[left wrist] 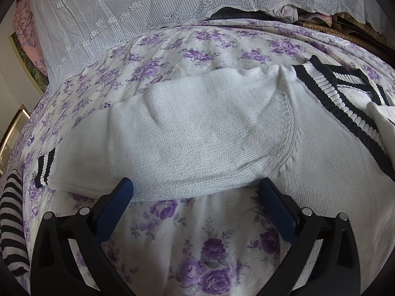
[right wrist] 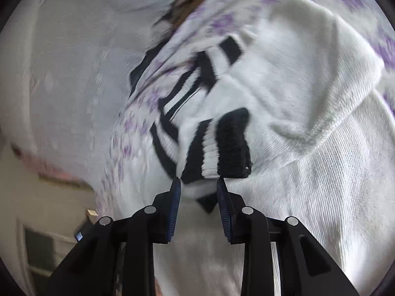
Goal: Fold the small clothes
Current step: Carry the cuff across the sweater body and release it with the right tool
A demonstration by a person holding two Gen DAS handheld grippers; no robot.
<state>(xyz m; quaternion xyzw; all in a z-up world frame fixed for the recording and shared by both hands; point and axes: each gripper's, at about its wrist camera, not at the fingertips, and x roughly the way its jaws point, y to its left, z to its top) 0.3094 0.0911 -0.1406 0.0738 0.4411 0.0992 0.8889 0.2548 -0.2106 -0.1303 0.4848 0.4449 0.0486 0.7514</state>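
A white knit sweater point(left wrist: 197, 133) with black-and-white striped collar and cuffs lies on the floral bed sheet point(left wrist: 192, 44). Its left sleeve stretches out to the left, ending in a striped cuff point(left wrist: 45, 167). My left gripper point(left wrist: 197, 187) is open, its blue pads either side of the sleeve's lower edge, just in front of it. In the right wrist view the sweater point(right wrist: 308, 135) is bunched and blurred. My right gripper point(right wrist: 198, 182) is partly open, its tips right at the other striped cuff point(right wrist: 222, 145), not clamped on it.
A white lace cover point(left wrist: 148, 5) drapes at the back of the bed. A black-and-white striped garment point(left wrist: 12, 222) lies at the left edge. A pink floral cloth point(left wrist: 24, 24) sits at far left. Dark items point(left wrist: 246, 13) peek out behind the sheet.
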